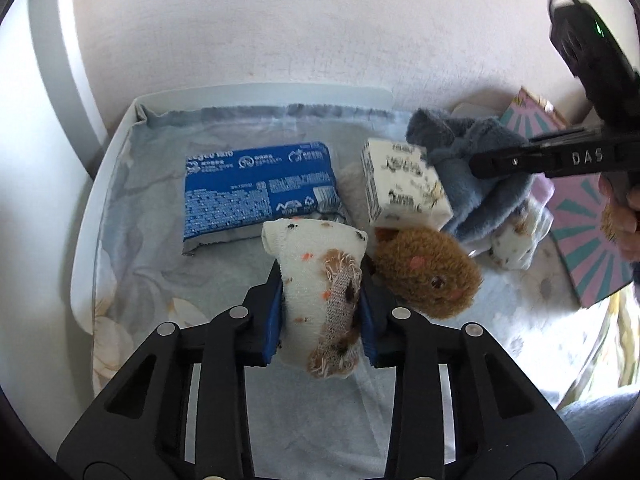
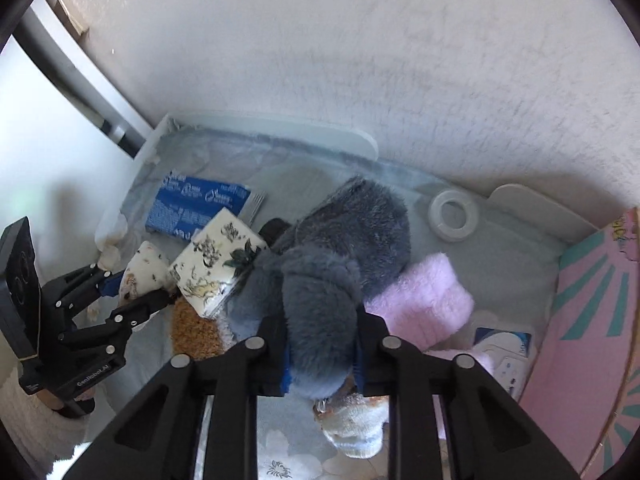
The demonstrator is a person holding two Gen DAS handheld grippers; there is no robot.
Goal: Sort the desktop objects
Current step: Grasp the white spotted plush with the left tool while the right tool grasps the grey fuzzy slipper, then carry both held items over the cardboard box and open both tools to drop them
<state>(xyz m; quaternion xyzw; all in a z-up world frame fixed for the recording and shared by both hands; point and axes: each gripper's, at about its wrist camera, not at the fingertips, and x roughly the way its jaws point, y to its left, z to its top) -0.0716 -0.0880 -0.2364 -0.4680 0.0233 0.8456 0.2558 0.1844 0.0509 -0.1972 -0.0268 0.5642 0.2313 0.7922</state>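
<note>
Two pairs of tongs work over a cloth-covered surface (image 1: 132, 264) set against a white wall. Far left lies a blue packet (image 1: 256, 192) with white print, flat on the cloth. Just right of it and nearer, the left tongs (image 1: 320, 308) are closed on a cream sock (image 1: 320, 280) speckled with orange and dark dots, its brown patch frayed at the near end; the blue pads press it from both sides. Beside it on the right sits a brown plush toy (image 1: 428, 272) with a pink spot, touching a cream box (image 1: 404, 184) printed with dark botanical figures that leans tilted above it. Further right, the right tongs (image 2: 322, 360) are clamped around a fluffy grey-blue plush (image 2: 320, 292) that bulges between the pads. A pink fuzzy sock (image 2: 424, 300) lies just right of the plush, a white ring (image 2: 454, 212) rests far behind it, and a pink box (image 2: 592, 320) with teal rays stands at the right edge.
</note>
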